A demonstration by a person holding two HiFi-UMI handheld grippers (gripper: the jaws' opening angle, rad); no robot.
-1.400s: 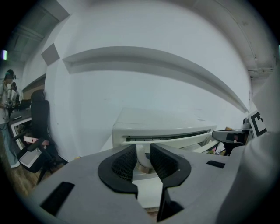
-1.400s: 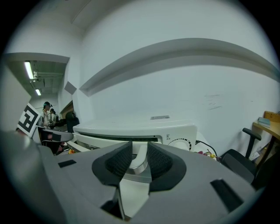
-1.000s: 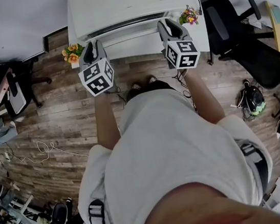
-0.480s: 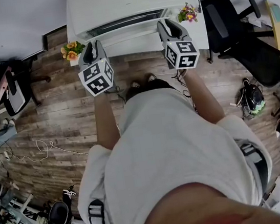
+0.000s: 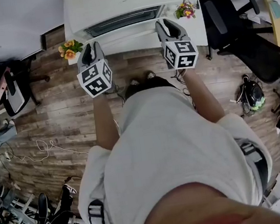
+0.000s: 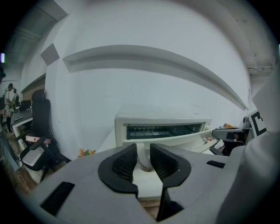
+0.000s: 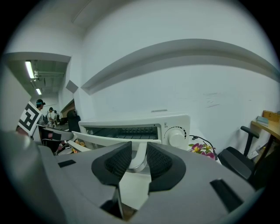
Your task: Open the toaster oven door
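Note:
A white toaster oven (image 5: 124, 0) stands on a white table (image 5: 198, 31). Its door (image 5: 134, 32) is tipped partly open, and a dark gap shows the rack inside (image 5: 124, 20). My left gripper (image 5: 91, 49) is shut on the left end of the door handle (image 6: 143, 154), which sits between the pads (image 6: 123, 161). My right gripper (image 5: 166, 26) is shut on the handle's right end (image 7: 139, 154), just left of the round knob (image 7: 176, 136). In each gripper view the oven (image 6: 162, 124) (image 7: 131, 123) fills the middle behind the jaws.
Orange flowers (image 5: 69, 48) sit at the table's left corner and pink flowers (image 5: 186, 10) at its right, beside a black cable. A black office chair (image 5: 230, 18) stands to the right and another chair (image 5: 13, 90) to the left on the wood floor.
The dark gap above the door has widened as the door tips further out. Both grippers stay on the handle.

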